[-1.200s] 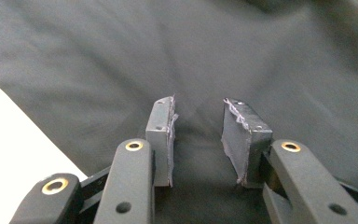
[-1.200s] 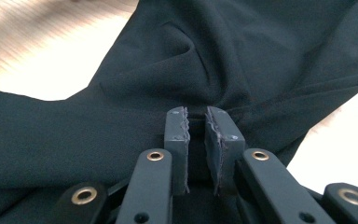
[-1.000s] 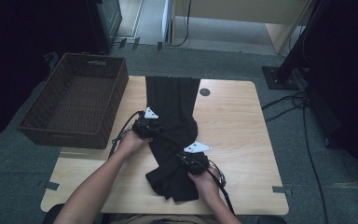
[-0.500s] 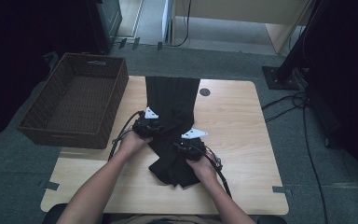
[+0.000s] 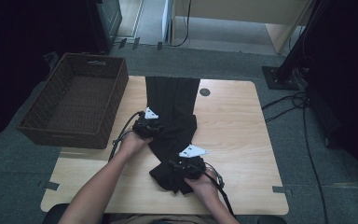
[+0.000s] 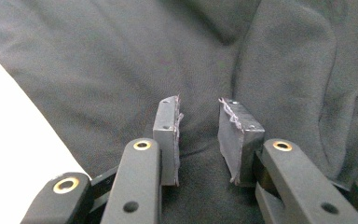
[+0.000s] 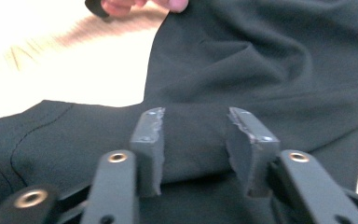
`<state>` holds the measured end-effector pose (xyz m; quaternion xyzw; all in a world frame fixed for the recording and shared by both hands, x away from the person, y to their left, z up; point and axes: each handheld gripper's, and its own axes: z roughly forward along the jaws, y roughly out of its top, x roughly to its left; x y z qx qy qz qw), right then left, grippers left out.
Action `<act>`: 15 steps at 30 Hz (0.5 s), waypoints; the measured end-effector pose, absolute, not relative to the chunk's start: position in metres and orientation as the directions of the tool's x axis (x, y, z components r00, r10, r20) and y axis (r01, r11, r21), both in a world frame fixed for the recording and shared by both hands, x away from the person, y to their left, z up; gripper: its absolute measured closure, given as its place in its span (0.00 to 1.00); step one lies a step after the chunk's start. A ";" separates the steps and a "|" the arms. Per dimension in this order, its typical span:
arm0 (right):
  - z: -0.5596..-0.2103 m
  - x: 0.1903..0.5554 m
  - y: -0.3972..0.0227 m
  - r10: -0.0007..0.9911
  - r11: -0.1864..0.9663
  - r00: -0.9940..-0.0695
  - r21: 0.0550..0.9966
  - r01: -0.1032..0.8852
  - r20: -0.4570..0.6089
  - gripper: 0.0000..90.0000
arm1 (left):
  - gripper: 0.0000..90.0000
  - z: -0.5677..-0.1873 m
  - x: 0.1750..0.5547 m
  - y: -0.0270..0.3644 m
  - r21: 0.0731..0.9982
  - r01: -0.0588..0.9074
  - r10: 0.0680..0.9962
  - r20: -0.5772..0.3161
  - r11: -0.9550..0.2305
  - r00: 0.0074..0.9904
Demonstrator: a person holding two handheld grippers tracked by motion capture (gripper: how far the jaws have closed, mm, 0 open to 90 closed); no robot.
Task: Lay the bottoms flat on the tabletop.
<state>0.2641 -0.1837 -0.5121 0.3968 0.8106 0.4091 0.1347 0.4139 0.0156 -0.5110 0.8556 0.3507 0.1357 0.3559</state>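
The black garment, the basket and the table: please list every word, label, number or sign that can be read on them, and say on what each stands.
None: no readable text stands anywhere.
Black garment: plain cloth, no label or print visible.
Wicker basket: no tag.
Wooden table: bare, only a dark round hole, no writing.

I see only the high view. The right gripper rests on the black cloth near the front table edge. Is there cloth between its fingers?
Observer: Yes. In the right gripper view a fold of the black cloth lies between the fingers of the right gripper, whose jaws have just been opening.
Operator: And the left gripper?
Observer: The left gripper holds its fingers apart over smooth cloth, with nothing pinched between them.
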 end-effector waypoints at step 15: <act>-0.508 0.263 -0.191 0.766 0.317 -0.624 0.755 0.574 0.152 1.00 | 0.77 -0.513 0.420 0.019 0.722 0.511 0.730 -0.010 -0.468 0.683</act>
